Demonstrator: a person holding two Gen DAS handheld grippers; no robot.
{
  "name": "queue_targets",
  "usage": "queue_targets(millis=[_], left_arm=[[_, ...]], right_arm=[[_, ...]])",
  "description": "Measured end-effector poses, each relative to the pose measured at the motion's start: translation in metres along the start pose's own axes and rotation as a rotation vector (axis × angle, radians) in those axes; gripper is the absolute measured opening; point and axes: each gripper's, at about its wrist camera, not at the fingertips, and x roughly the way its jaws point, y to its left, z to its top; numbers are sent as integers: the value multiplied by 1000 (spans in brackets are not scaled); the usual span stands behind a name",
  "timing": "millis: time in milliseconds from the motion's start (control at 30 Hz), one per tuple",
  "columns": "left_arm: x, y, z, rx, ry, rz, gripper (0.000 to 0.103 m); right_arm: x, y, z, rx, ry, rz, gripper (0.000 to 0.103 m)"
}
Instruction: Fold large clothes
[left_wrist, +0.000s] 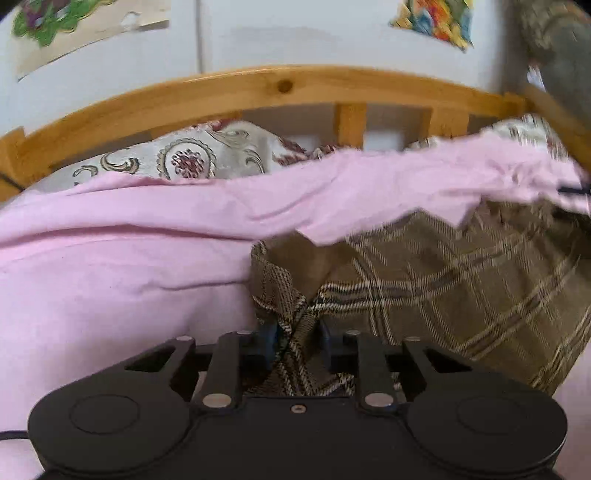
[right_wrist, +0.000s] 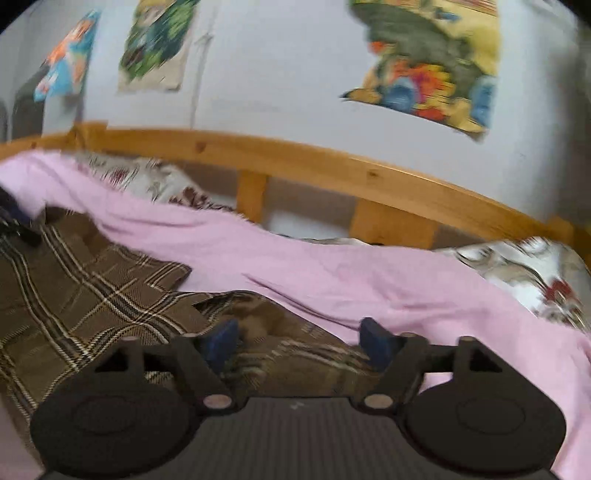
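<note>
So there's a wrinkled pink cotton bedsheet (left_wrist: 110, 280) covering the bed, with a curved pine headboard rail (left_wrist: 280, 86) behind it. The big brown plaid woven garment (left_wrist: 461, 280) lies spread on that sheet. The black left gripper (left_wrist: 297, 341) is clenched on a bunched edge of the plaid cloth. The black right gripper (right_wrist: 301, 341) hangs just over the garment, jaws spread wide, grasping nothing.

Soft, even indoor light fills both views, with no glare and only faint shadows in the folds of the pink sheet (left_wrist: 122, 266). Fisheye distortion bows the wooden headboard (left_wrist: 280, 83) and darkens the corners. Motion blur smears the wall posters (right_wrist: 428, 62) and the right edge of the left wrist view.
</note>
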Motion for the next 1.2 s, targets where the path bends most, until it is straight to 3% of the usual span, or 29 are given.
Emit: queue_targets(millis=[100,167,200,267,333,400,433,500,600,767,867,933,967,1000,1033,1067,1133,1200], left_arm=[[-3,11,4,-95,-23,-6,18],[-6,19,8,-146,-43,2,12],[-8,20,9,-150,-52,31,3],[-10,25,11,-164,-50,63,3],[-11,32,12,-188,-45,66,2],[-12,31,11,-168,-49,81,2],[-14,30,11,-159,-56,73,2],[-16,27,10,-141,-65,53,2],[-14,25,10,-113,-66,69,2],[-5,36,15,-170,-50,128,2],[-3,37,12,-162,-24,144,13],[-8,33,9,-138,-34,114,43],[-11,30,7,-120,-46,98,52],[-15,27,5,-101,-60,85,67],[-17,23,3,-84,-73,75,75],[-19,20,2,-70,-78,61,76],[-19,14,1,-31,-76,32,79],[-11,7,1,0,-41,58,78]], right_arm=[[-6,-12,-5,48,23,0,84],[-8,-21,-12,94,58,4,84],[-8,-23,-16,109,70,6,82],[-6,-25,-21,138,80,14,72],[-2,-24,-24,164,93,35,38],[-3,-17,-23,141,93,27,15],[-6,-14,-22,128,77,21,10],[-26,-12,-14,147,-5,-19,6],[-36,-22,-10,195,-33,-47,6],[-26,-34,-16,205,50,-67,6],[-20,-31,-19,194,86,-45,10],[-22,-26,-17,171,66,-43,24],[-23,-25,-16,169,59,-32,37],[-25,-23,-13,160,44,-28,49],[-25,-23,-13,160,44,-28,57],[-26,-21,-10,145,32,-30,60],[-25,-12,-2,92,8,-48,77],[-23,-1,6,29,-21,-45,86]])
